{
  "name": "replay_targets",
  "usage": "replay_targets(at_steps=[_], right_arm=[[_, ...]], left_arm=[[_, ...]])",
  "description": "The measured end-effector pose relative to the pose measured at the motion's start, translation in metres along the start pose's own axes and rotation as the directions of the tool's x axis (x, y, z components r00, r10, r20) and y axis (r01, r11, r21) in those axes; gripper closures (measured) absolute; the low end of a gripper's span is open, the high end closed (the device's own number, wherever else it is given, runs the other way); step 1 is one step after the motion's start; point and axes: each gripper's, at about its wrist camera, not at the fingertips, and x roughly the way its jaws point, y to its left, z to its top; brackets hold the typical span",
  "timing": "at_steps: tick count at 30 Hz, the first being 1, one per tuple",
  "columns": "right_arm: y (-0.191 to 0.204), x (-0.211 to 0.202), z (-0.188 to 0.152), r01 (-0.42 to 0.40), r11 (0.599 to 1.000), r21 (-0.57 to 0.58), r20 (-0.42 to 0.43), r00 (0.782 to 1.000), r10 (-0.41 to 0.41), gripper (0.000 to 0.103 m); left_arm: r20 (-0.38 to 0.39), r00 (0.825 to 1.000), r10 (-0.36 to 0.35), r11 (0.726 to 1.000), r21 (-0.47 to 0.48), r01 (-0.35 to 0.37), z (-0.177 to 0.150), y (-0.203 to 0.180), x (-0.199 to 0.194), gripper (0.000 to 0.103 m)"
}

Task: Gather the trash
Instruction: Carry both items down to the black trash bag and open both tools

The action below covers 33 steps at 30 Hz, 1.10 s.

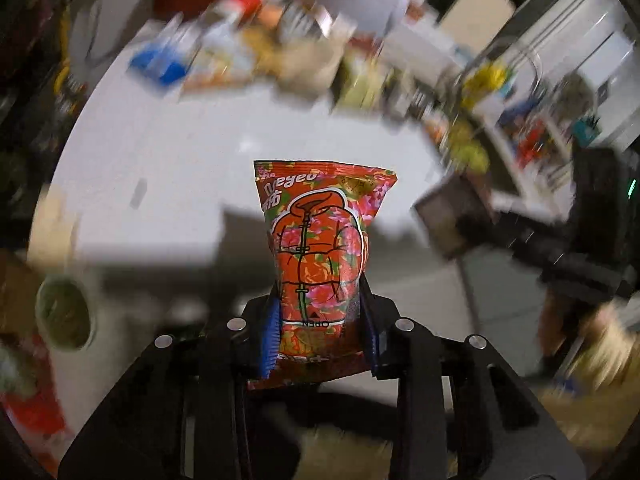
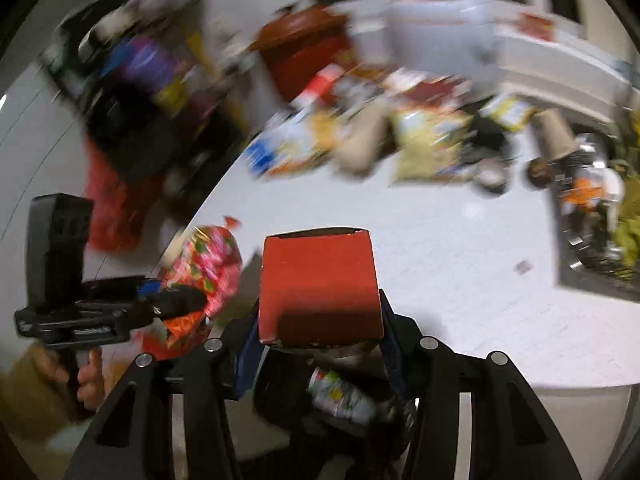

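My left gripper (image 1: 320, 316) is shut on a red flowered snack packet (image 1: 318, 248), held upright over the white table (image 1: 192, 160). The right wrist view shows the same packet (image 2: 208, 264) at the left in the left gripper (image 2: 182, 304), with a hand (image 2: 90, 380) on its handle. My right gripper (image 2: 320, 320) is shut on a red carton box (image 2: 320, 280), gripped by its two sides. Below that box a dark bag (image 2: 340, 408) holds a colourful wrapper (image 2: 344, 396).
Blurred packets, cups and wrappers (image 2: 400, 136) pile up at the table's far side, with a red pot (image 2: 308, 52) behind. A wire basket (image 2: 600, 216) of items stands at the right. A green-rimmed cup (image 1: 66, 312) sits at the table's left edge.
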Motion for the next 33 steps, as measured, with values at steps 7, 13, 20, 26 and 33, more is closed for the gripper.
replay_targets(at_steps=[7, 13, 20, 26, 33], right_arm=[[0.025, 0.096, -0.075, -0.072, 0.997, -0.039, -0.315, 0.947, 0.056, 0.053], [0.003, 0.229, -0.154, 0.022, 1.000, -0.022, -0.481, 0.876, -0.030, 0.053], [-0.020, 0.320, -0.204, 0.188, 0.977, -0.101, -0.513, 0.832, -0.213, 0.024], [-0.001, 0.283, -0.174, 0.149, 0.980, -0.132, -0.451, 0.871, -0.193, 0.024], [0.053, 0.113, -0.063, -0.110, 0.984, -0.143, -0.145, 0.985, 0.089, 0.005]], left_arm=[[-0.293, 0.954, 0.060, 0.972, -0.199, -0.122, -0.105, 0.081, 0.104, 0.071], [-0.455, 0.883, 0.114, 0.955, -0.195, -0.223, -0.151, 0.135, 0.217, 0.071], [-0.535, 0.810, 0.240, 0.903, -0.184, -0.389, -0.151, 0.173, 0.273, 0.024], [-0.470, 0.849, 0.240, 0.924, -0.157, -0.348, -0.139, 0.163, 0.230, 0.022], [-0.201, 0.961, 0.191, 0.972, -0.100, -0.214, -0.097, 0.093, 0.100, 0.013]])
